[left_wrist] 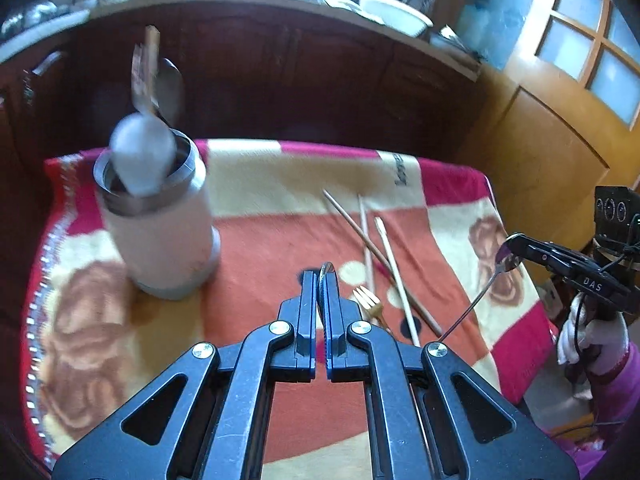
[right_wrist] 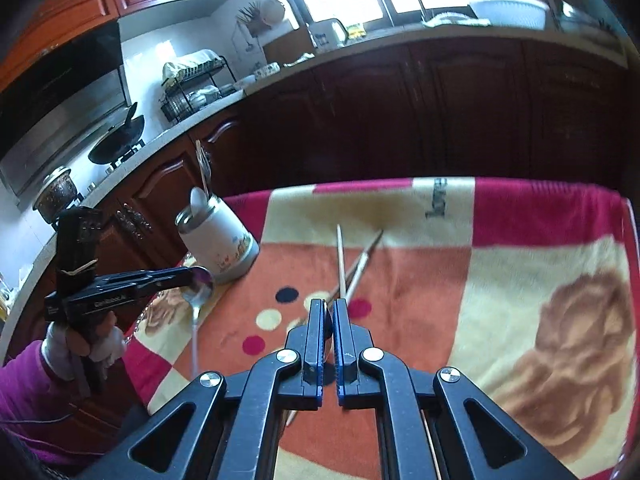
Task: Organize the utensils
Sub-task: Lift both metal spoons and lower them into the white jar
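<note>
Steel spoon [left_wrist: 326, 270] is pinched by its bowl in the left tongs [left_wrist: 322, 280] above the blanketed surface [left_wrist: 260, 240], with the holder [left_wrist: 160, 216] at ten o'clock, the fork [left_wrist: 370, 300] and chopsticks [left_wrist: 384, 256] at two, and the right tongs [left_wrist: 514, 246] at three clamping another spoon [left_wrist: 480, 292]. From the right wrist, the right tongs [right_wrist: 329, 316] are shut on that spoon, while the left tongs [right_wrist: 192, 276] at nine o'clock grip theirs [right_wrist: 198, 296] and the holder [right_wrist: 220, 240] stands at ten.
</note>
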A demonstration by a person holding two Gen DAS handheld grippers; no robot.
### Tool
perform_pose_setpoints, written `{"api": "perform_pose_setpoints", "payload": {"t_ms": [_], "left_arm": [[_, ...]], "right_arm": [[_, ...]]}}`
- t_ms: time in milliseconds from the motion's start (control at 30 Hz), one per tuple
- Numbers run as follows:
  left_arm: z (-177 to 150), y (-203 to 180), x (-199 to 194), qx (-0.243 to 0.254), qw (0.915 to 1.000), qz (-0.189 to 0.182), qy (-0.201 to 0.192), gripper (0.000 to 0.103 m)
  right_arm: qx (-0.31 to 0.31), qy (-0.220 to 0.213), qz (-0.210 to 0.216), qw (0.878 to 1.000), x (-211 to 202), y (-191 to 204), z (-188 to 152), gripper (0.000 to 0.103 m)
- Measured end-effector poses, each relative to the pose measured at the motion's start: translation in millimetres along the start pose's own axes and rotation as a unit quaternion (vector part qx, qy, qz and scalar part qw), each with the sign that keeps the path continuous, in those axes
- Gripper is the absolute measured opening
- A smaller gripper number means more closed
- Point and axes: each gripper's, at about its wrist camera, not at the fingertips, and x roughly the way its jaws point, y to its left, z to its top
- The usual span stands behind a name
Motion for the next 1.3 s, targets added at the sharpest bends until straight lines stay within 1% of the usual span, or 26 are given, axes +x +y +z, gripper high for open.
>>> {"api": "perform_pose_setpoints", "payload": {"t_ms": [67,167,267,500,700,900,1000,1167,1233,1300], "left_arm": [[5,4,-11,0.003,0.9998,0.018,-0.013,0.001],[11,11,-25,-0.004,0.9993,0.029,-0.025,0.001],[15,18,-35,-0.004,0.9977,0.058,-0.036,0.001],[27,35,-58,-0.026,0.9936,0.084,-0.07,0.002],[50,54,-82,-0.041,0.9876,0.108,-0.107,0.001],[82,78,-98,-0.058,0.977,0.152,-0.137,0.001],[97,87,-99,-0.052,0.967,0.198,-0.152,0.002],[116,101,-103,-0.061,0.9511,0.243,-0.18,0.002],[122,103,-101,-0.057,0.9464,0.258,-0.186,0.002],[125,103,-93,-0.042,0.9442,0.271,-0.183,0.002]], "right_arm": [[-0.008,-0.008,0.001,1.0,0,6,10,0.004],[-0.011,-0.015,0.01,1.0,2,14,22,0.004],[-0.025,-0.018,0.011,0.999,8,26,35,0.004],[-0.052,-0.033,0.025,0.998,17,57,66,0.004],[-0.075,-0.046,0.03,0.996,26,83,96,0.004],[-0.101,-0.07,0.035,0.992,34,115,130,0.004],[-0.114,-0.082,0.032,0.99,40,130,149,0.004],[-0.141,-0.098,0.017,0.985,57,156,176,0.004],[-0.144,-0.099,0.016,0.985,66,162,183,0.004],[-0.15,-0.094,0.016,0.984,77,168,187,0.004]]}}
